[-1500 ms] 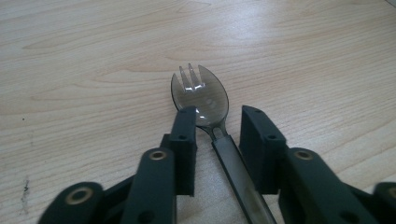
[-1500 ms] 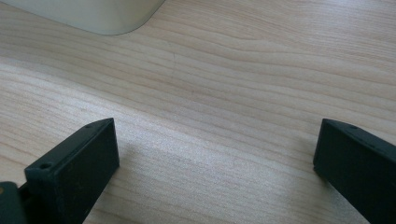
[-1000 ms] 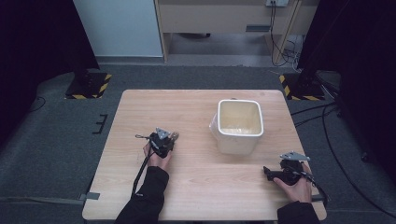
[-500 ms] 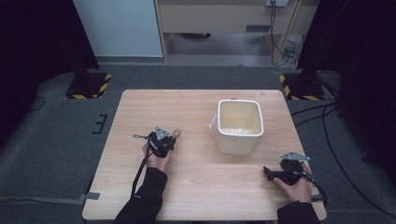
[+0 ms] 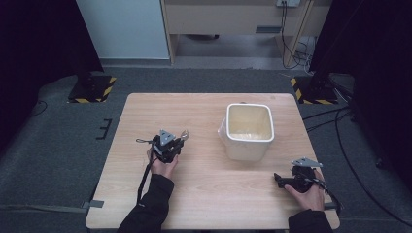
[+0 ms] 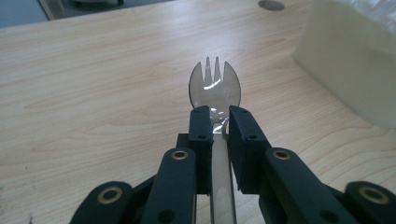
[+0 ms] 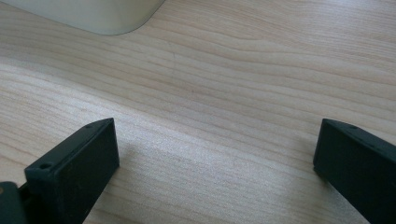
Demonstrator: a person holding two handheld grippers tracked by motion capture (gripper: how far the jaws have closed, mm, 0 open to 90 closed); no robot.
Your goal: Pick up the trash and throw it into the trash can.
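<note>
Holding a clear plastic spork [image 6: 215, 86] pinched by its handle between closed jaws, the left gripper [image 5: 167, 144] is hovering just above the wooden table [image 5: 204, 194], to the left of the white square bin [image 5: 248, 130] and well apart from it. Against the earlier high views, this gripper is sitting a touch nearer the bin and a little farther up the table, the spork's pronged bowl pointing toward the bin, so the carry toward the bin is probably just getting under way; the change is slight. The bin itself is standing where it was, open-topped and seemingly empty. The right gripper [image 5: 299, 178] is resting near the table's front edge, below and right of the bin, with its jaws spread wide over bare wood, and it is lying exactly as it was in the earlier views.
</note>
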